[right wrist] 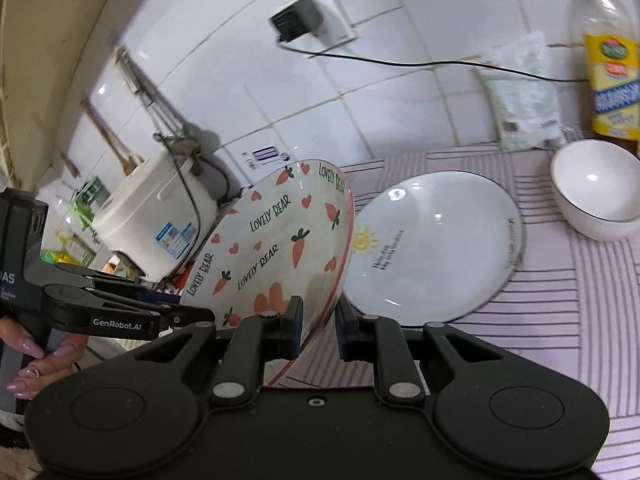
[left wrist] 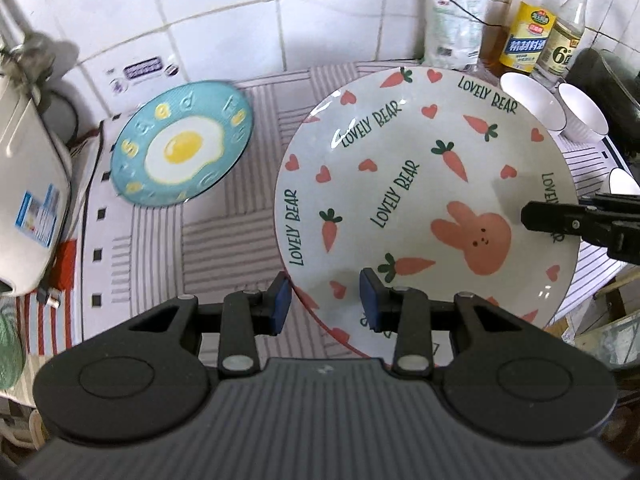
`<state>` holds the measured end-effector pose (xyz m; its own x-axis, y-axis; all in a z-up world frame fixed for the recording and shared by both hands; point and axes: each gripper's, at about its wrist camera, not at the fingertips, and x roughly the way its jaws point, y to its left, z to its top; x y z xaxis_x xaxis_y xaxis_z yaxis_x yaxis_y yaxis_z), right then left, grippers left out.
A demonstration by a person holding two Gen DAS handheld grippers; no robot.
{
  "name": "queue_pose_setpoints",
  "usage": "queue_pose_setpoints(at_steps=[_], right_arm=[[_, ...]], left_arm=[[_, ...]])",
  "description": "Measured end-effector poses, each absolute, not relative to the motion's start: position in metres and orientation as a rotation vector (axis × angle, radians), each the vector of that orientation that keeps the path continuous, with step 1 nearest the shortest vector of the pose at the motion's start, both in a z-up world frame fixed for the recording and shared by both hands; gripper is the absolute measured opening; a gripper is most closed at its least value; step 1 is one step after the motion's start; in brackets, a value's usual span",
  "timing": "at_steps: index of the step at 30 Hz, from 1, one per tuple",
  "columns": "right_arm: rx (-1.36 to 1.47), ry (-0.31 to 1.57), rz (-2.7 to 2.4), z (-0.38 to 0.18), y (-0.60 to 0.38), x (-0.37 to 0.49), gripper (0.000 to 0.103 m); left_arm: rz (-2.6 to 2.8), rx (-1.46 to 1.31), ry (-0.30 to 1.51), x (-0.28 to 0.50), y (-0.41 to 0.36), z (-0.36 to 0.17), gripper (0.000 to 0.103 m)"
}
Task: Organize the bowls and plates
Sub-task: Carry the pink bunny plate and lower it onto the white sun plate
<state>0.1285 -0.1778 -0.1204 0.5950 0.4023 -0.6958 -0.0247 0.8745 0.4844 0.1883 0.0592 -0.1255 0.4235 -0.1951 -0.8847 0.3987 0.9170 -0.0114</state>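
A large white plate (left wrist: pixel 400 184) printed with carrots, hearts and a pink bunny hangs tilted above the striped mat, held from two sides. My left gripper (left wrist: pixel 324 300) is shut on its near rim, one blue pad inside and one outside. My right gripper (left wrist: pixel 556 212) clamps the rim on the right. In the right wrist view the same plate (right wrist: pixel 276 240) stands steeply on edge, with my right gripper (right wrist: pixel 318 326) shut on its lower rim and my left gripper (right wrist: pixel 192 310) holding the far side. A hand (right wrist: pixel 36 356) holds the left tool.
A blue fried-egg plate (left wrist: pixel 184 144) lies at the left on the striped mat (left wrist: pixel 224 220). A white sun plate (right wrist: pixel 436 244) and a white bowl (right wrist: pixel 596 188) sit on the mat. Two white bowls (left wrist: pixel 532 104), bottles (left wrist: pixel 528 36) and a rice cooker (right wrist: pixel 156 216) line the tiled wall.
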Motion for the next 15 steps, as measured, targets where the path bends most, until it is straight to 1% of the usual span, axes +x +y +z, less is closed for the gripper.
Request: queue_pose_setpoints(at_steps=[7, 12, 15], right_arm=[[0.512, 0.898, 0.219, -0.131, -0.209, 0.131, 0.021], [0.576, 0.899, 0.181, -0.148, -0.232, 0.137, 0.022], [0.593, 0.899, 0.163, -0.157, -0.240, 0.140, 0.022]], left_arm=[[-0.400, 0.219, 1.069, 0.208, 0.028, -0.135, 0.035], [-0.412, 0.197, 1.044, 0.225, 0.013, -0.151, 0.036], [-0.413, 0.176, 1.063, 0.237, 0.006, -0.163, 0.036]])
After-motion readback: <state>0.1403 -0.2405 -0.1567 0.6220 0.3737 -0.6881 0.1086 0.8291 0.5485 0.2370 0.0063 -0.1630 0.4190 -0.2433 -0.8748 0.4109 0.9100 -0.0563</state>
